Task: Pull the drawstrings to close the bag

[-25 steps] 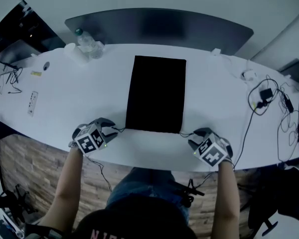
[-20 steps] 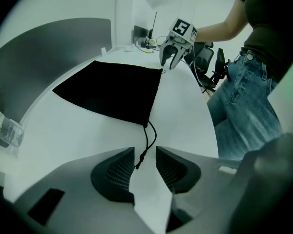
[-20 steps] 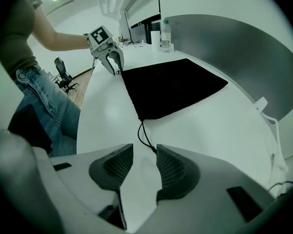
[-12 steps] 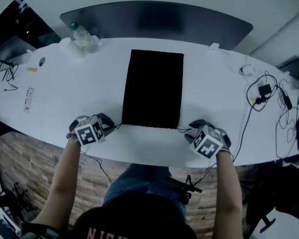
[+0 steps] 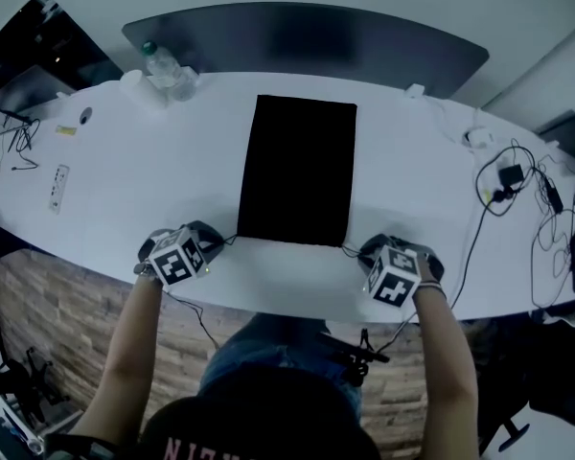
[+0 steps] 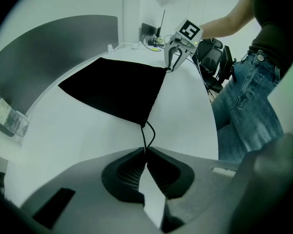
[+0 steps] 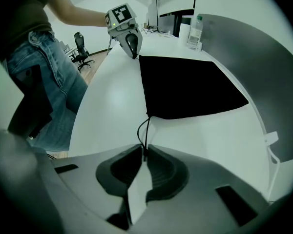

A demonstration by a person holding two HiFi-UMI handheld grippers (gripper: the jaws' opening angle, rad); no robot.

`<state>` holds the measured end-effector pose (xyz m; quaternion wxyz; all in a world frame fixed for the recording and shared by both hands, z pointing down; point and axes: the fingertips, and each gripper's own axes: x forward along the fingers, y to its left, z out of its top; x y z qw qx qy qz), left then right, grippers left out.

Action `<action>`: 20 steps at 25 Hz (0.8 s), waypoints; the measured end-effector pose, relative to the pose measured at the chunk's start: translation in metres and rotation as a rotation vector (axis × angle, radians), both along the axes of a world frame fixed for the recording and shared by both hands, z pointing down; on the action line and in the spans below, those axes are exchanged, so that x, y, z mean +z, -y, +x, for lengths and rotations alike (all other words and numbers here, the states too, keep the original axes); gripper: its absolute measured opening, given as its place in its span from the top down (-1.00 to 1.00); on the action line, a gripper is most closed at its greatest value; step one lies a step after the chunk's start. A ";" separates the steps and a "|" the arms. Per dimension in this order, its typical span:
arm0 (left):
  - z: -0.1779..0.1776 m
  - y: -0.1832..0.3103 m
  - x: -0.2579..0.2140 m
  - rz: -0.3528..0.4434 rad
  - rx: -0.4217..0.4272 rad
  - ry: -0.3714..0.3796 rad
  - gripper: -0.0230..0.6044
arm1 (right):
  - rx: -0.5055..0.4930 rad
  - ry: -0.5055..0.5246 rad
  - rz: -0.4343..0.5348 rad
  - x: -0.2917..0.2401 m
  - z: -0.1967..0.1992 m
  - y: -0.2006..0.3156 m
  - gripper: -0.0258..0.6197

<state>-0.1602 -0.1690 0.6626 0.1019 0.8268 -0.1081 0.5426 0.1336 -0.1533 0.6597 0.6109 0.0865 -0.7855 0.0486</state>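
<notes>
A flat black drawstring bag (image 5: 297, 171) lies on the white table (image 5: 125, 190), its mouth toward me. My left gripper (image 5: 216, 244) sits at the bag's near left corner. In the left gripper view its jaws (image 6: 145, 152) are closing, and their tips pinch the thin black drawstring (image 6: 147, 136) looping out of that corner. My right gripper (image 5: 364, 253) sits at the near right corner. Its jaws (image 7: 144, 155) are closing too, with the other drawstring (image 7: 142, 130) caught between the tips. Both cords are still slack.
A water bottle (image 5: 163, 68) stands at the table's far left. Tangled cables and a charger (image 5: 508, 180) lie at the right end. A small remote-like strip (image 5: 59, 188) lies at the left. A dark curved panel (image 5: 307, 41) runs behind the table.
Both grippers' jaws have narrowed from wide apart to nearly together at the bag's near corners. The bag lies as it did.
</notes>
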 end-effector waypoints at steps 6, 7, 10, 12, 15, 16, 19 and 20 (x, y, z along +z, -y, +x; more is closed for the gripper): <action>-0.003 -0.002 0.000 0.001 -0.033 -0.016 0.88 | 0.095 0.001 0.012 -0.001 0.002 0.001 0.90; -0.004 -0.002 -0.002 0.009 -0.042 -0.019 0.88 | 0.113 0.014 0.012 -0.003 0.001 0.000 0.90; -0.005 0.005 -0.016 0.048 -0.094 -0.065 0.88 | 0.160 0.051 0.034 -0.017 -0.001 0.001 0.90; -0.005 0.011 -0.028 0.090 -0.114 -0.088 0.88 | 0.200 0.085 0.050 -0.028 -0.002 0.004 0.90; -0.005 0.021 -0.047 0.160 -0.139 -0.112 0.88 | 0.283 0.174 0.067 -0.051 -0.007 0.011 0.90; -0.006 0.025 -0.054 0.182 -0.149 -0.120 0.88 | 0.304 0.192 0.082 -0.058 -0.007 0.014 0.90; -0.008 0.034 -0.070 0.243 -0.174 -0.137 0.88 | 0.342 0.208 0.143 -0.075 -0.004 0.022 0.90; -0.008 0.037 -0.075 0.262 -0.182 -0.142 0.88 | 0.356 0.211 0.164 -0.079 -0.003 0.025 0.90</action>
